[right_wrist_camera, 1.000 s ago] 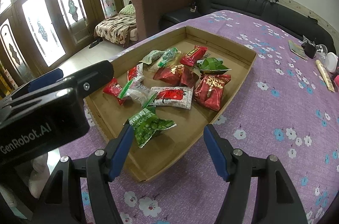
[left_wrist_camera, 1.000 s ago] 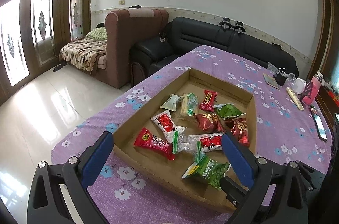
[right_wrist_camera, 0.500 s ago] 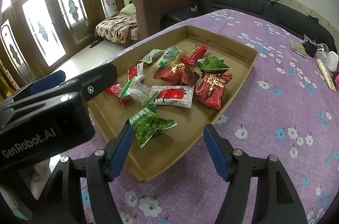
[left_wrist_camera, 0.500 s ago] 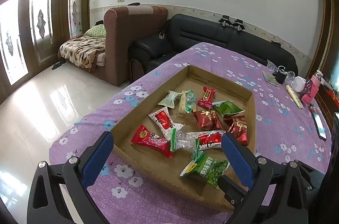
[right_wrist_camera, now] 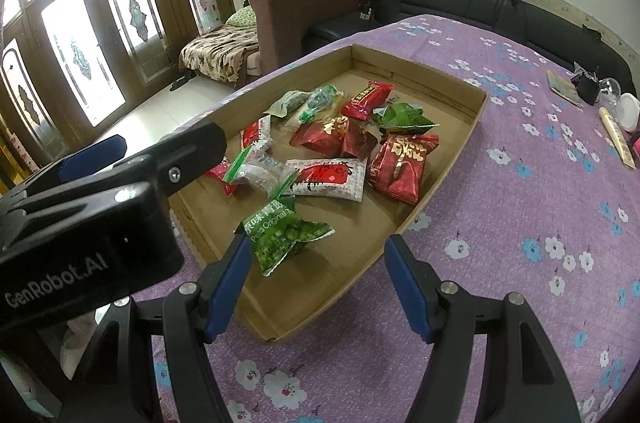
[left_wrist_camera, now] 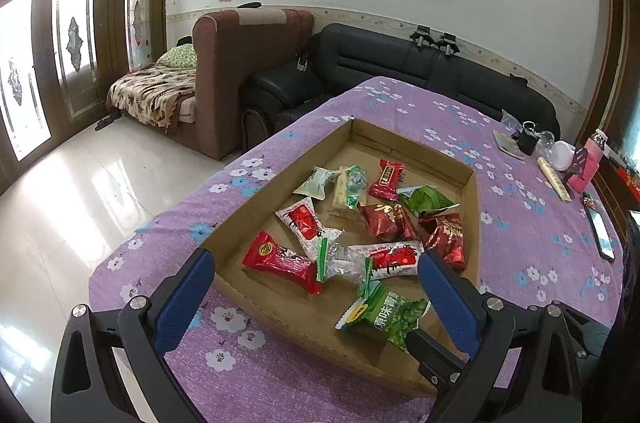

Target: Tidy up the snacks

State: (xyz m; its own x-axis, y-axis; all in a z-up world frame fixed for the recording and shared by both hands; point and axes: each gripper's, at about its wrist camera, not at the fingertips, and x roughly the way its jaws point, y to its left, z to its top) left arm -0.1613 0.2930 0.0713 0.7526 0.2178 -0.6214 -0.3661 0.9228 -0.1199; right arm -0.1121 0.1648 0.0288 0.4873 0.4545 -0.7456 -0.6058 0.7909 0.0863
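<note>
We hold both tongs spread wide and gripping nothing above the near end of the cardboard tray (left_wrist_camera: 474, 199) on the purple flowered tabletop (right_wrist_camera: 520, 191). Between the blue fingers of our left tongs (left_wrist_camera: 316, 297) lie a red snack packet (left_wrist_camera: 280, 261) and a clear wrapper (left_wrist_camera: 340, 263). The green pea packet (right_wrist_camera: 286, 233) sits just ahead of our right tongs (right_wrist_camera: 316, 281), nearer their left finger. The other snacks lie farther ahead, heaped mid-tray.
</note>
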